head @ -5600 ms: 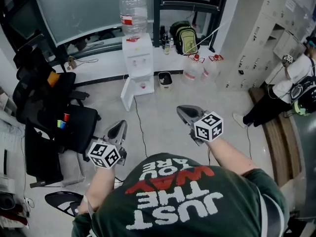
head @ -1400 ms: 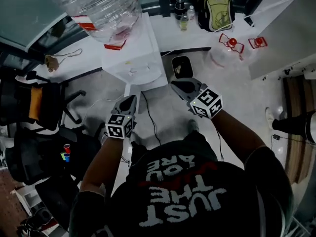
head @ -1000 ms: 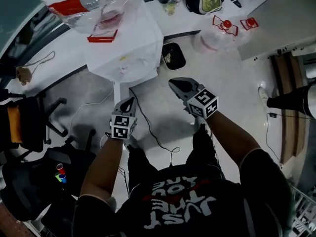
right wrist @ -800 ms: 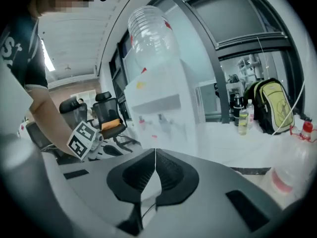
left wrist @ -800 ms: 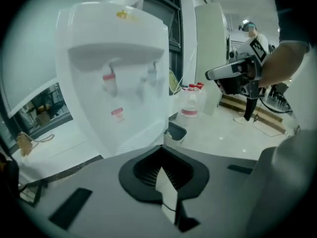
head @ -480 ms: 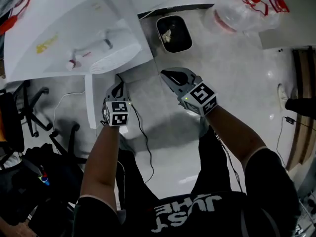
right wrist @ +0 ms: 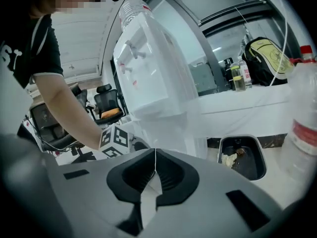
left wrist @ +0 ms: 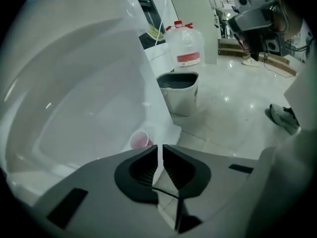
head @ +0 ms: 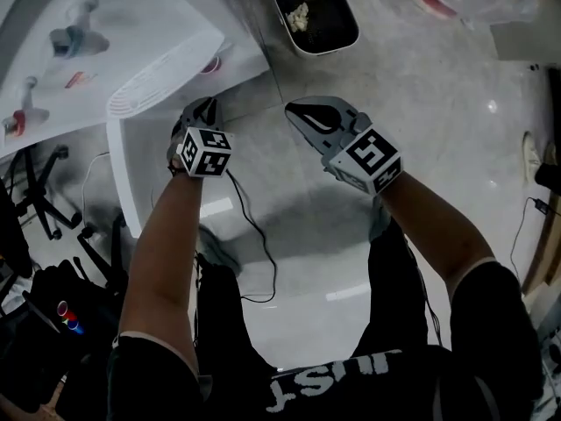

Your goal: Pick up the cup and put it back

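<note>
Your left gripper (left wrist: 160, 148) is pointed into the white water dispenser's (left wrist: 74, 83) recess. Its jaws are just opening, with only a thin slit between the tips and nothing in it. The cup (left wrist: 140, 140), pinkish-red and upright, stands in that recess just past the tips at about 11 o'clock in the left gripper view. It is not between the jaws and not touching them. In the head view the cup shows only as a small pink patch under the dispenser's edge, at 12 o'clock from the left gripper, near it.

Your right gripper (right wrist: 155, 152) has its jaws fully together and holds nothing. It hangs over the floor at 3 o'clock from the left gripper, apart from the cup. A dark bin (head: 314, 11) sits on the floor at 12 o'clock from the right gripper.
</note>
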The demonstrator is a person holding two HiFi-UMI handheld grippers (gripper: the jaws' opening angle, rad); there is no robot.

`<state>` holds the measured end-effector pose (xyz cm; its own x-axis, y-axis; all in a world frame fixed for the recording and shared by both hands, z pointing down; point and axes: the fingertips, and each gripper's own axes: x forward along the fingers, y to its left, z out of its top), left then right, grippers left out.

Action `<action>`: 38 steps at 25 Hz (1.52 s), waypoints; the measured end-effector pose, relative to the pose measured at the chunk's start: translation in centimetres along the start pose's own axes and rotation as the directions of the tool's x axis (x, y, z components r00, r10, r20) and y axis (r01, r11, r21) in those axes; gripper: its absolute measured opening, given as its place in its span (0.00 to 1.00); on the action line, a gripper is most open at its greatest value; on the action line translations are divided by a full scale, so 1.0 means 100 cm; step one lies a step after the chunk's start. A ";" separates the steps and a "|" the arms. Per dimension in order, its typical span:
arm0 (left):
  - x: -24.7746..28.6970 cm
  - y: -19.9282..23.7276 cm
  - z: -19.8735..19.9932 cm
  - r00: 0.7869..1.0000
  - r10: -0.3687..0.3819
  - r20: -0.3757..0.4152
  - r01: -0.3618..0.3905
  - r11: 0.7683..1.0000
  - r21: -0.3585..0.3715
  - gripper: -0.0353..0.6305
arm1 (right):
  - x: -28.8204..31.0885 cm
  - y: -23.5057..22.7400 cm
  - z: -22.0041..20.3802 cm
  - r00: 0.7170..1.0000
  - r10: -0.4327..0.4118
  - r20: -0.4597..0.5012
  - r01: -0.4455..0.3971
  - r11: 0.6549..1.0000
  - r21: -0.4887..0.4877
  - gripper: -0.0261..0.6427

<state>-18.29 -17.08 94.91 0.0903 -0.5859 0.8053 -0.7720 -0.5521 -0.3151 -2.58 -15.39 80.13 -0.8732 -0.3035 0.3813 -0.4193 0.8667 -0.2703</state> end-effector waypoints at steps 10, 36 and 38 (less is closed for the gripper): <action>0.092 0.032 -0.005 0.993 0.052 -0.109 -0.023 0.968 0.249 0.23 | 0.019 -0.026 -0.027 1.000 -0.005 0.030 0.004 1.000 0.025 0.09; 0.023 -0.044 0.003 0.967 -0.116 -0.229 0.179 0.943 0.280 0.09 | -0.020 -0.010 0.000 0.999 -0.046 -0.022 0.048 0.994 0.096 0.09; -0.027 -0.060 0.008 0.961 -0.166 -0.222 0.220 0.944 0.247 0.09 | -0.036 0.012 0.022 0.998 -0.052 -0.030 0.055 0.992 0.116 0.09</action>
<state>-13.40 -12.64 94.23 0.0753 -0.3395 0.9376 -0.5533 -0.7964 -0.2440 -0.54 -14.12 76.48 -0.8421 -0.3362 0.4216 -0.4929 0.7970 -0.3491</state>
